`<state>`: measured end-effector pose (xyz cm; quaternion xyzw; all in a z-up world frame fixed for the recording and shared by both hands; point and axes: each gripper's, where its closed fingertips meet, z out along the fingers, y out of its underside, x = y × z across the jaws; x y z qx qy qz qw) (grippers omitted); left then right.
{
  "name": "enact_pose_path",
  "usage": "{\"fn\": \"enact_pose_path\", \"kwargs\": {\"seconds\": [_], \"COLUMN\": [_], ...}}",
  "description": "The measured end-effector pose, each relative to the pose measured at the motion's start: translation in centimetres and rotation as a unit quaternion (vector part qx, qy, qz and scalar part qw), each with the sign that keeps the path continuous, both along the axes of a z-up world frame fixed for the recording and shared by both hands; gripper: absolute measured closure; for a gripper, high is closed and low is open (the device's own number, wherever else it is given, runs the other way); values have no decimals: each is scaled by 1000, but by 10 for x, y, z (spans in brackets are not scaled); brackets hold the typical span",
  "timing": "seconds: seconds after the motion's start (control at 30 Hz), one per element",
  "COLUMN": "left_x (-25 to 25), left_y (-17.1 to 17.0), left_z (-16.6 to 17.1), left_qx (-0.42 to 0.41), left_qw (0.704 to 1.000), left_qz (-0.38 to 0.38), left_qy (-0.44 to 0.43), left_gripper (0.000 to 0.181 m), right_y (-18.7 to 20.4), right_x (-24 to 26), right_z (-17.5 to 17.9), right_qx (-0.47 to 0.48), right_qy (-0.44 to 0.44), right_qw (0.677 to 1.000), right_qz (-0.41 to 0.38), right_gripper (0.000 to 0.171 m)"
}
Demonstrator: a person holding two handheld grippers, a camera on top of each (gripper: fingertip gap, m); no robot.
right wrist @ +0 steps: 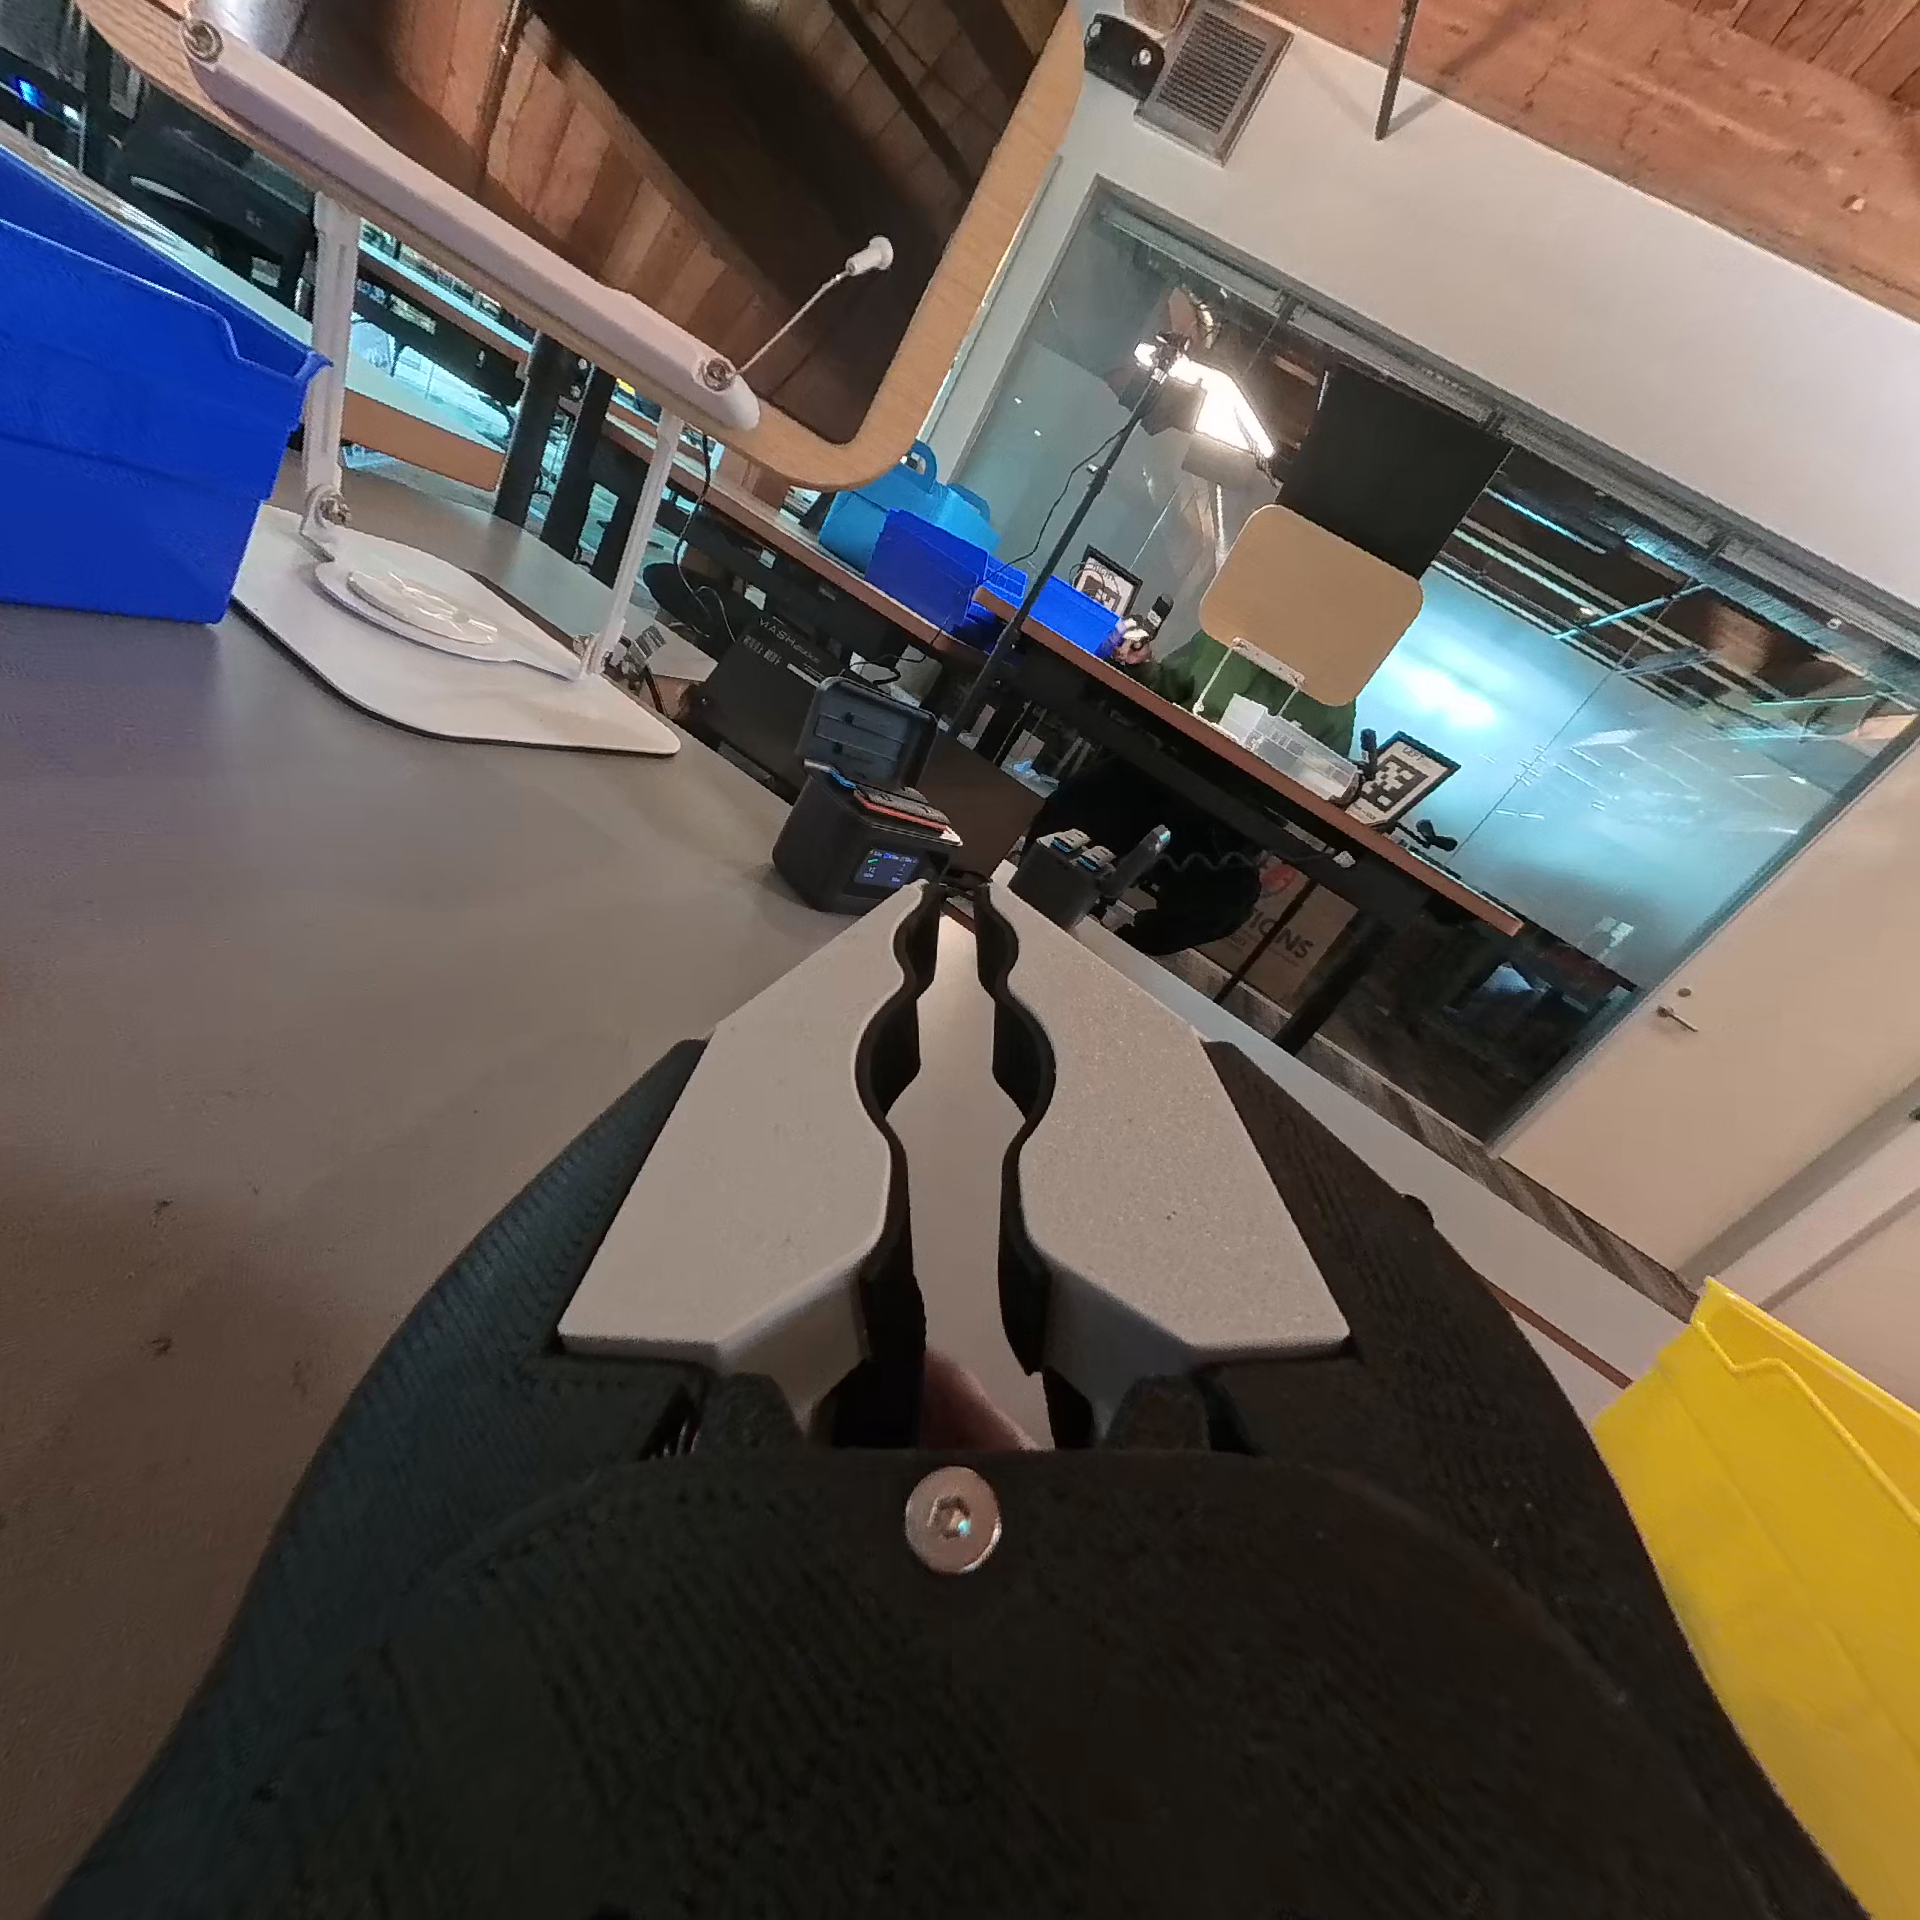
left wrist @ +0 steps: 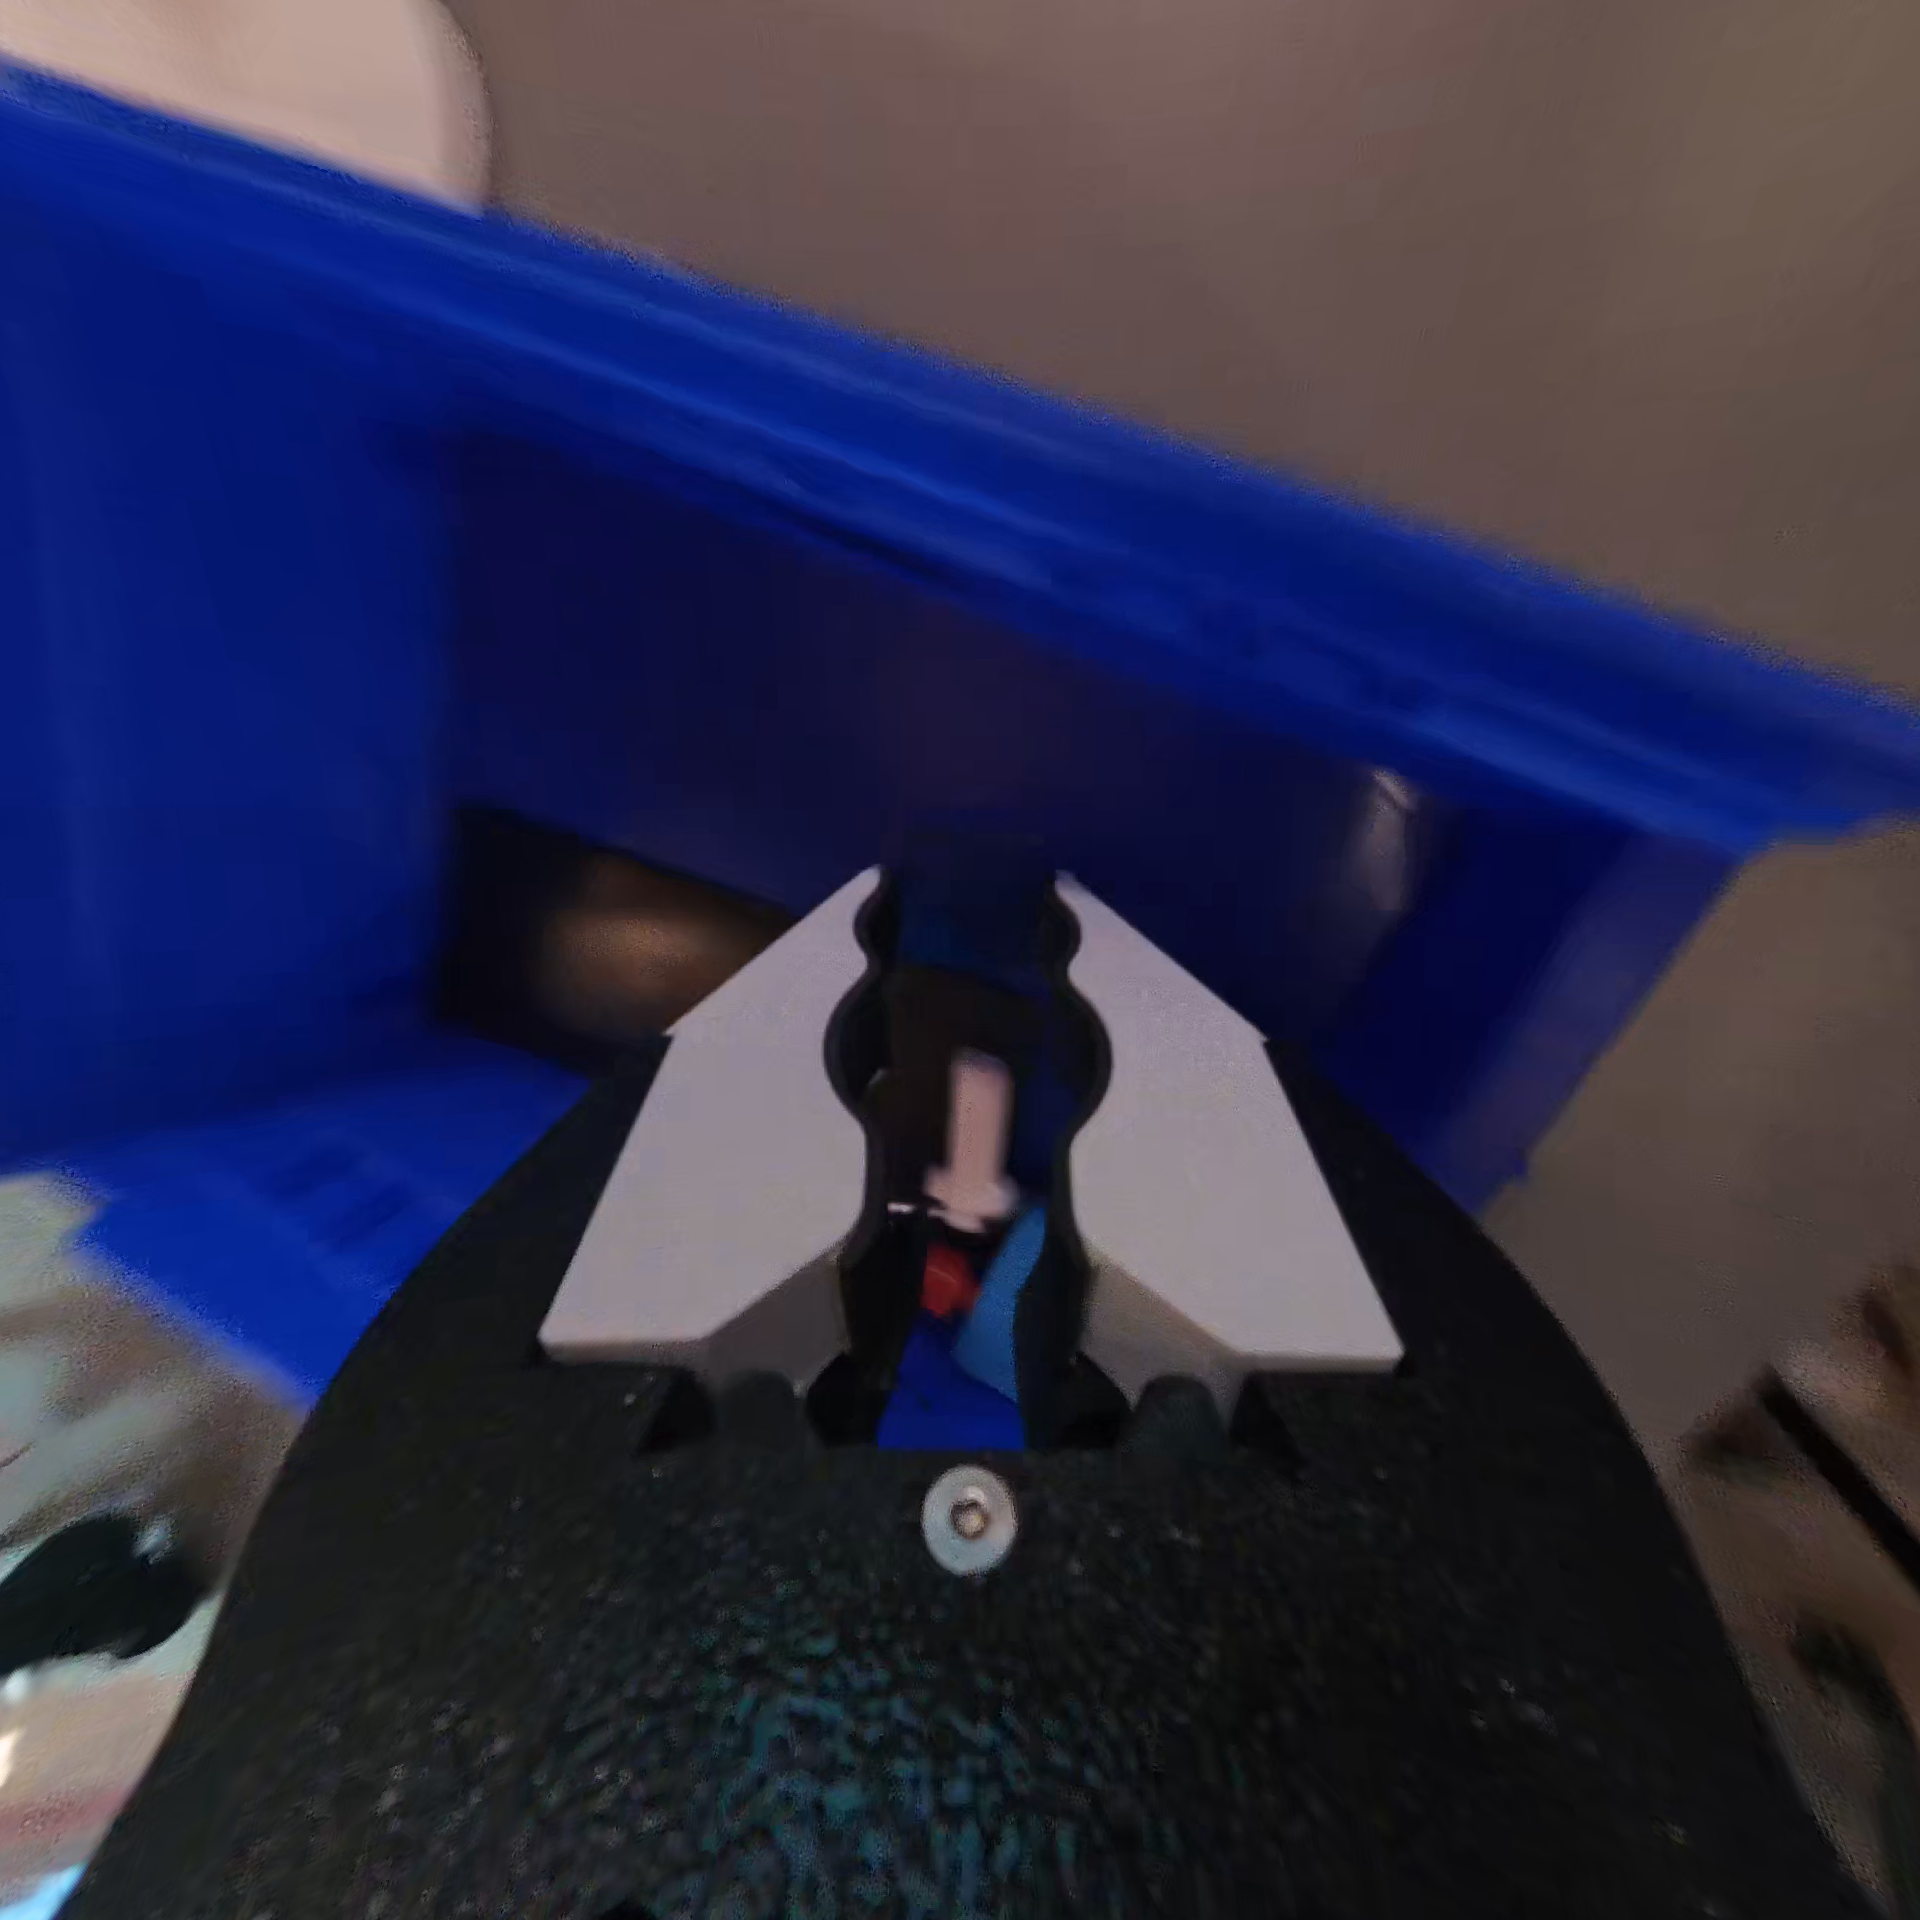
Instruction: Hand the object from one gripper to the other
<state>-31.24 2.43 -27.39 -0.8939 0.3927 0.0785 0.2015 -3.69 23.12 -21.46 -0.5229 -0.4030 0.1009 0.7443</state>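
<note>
My left gripper (left wrist: 968, 883) reaches into a blue bin (left wrist: 935, 499), and the view is blurred by motion. Its jaws stand partly apart. In the gap between them I see a small white peg-like piece (left wrist: 977, 1122), a red bit (left wrist: 948, 1278) and a light blue piece (left wrist: 1003, 1309). They lie by a black box (left wrist: 603, 925) on the bin floor. I cannot tell whether the pads touch any of them. My right gripper (right wrist: 954, 899) hovers low over the grey table (right wrist: 312, 1039). Its jaws are almost together and hold nothing.
The blue bin (right wrist: 135, 416) stands at the far left of the right wrist view and a yellow bin (right wrist: 1787, 1558) at the near right. A white stand (right wrist: 468, 665) and black charger boxes (right wrist: 862, 831) sit ahead. A person in green (right wrist: 1247, 686) sits at a far table.
</note>
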Motion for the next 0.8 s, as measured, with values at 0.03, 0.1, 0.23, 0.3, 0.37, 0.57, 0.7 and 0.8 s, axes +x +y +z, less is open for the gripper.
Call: {"fn": "enact_pose_path", "kwargs": {"seconds": [0.03, 0.1, 0.23, 0.3, 0.37, 0.57, 0.7, 0.8], "left_x": [3, 25, 104, 149, 188, 258, 261, 258], "left_y": [16, 40, 65, 74, 89, 140, 170, 176], "left_z": [24, 77, 157, 165, 163, 104, 83, 82], "left_qx": [74, 211, 406, 444, 472, 470, 417, 371], "left_qw": [997, 976, 899, 872, 838, 803, 802, 770], "left_qz": [15, 23, 24, 10, 22, -4, -41, -73], "left_qy": [-7, -47, -164, -205, -273, -366, -427, -513], "left_gripper": [156, 156, 157, 157, 157, 157, 157, 157], "right_y": [0, -1, 0, 0, 2, 10, 21, 22], "right_x": [0, -1, -5, -6, -2, 14, 27, 29], "right_z": [0, 0, 1, 2, 6, 10, 11, 10], "right_qx": [0, 2, 5, 3, 5, 49, 43, 40], "right_qy": [0, -1, 1, 8, 19, -4, 1, 2], "right_qw": [1000, 1000, 1000, 1000, 999, 999, 999, 999], "right_qz": [0, 4, 19, 27, 26, 11, 11, 27], "right_gripper": [166, 166, 166, 166, 165, 165, 163, 160]}}
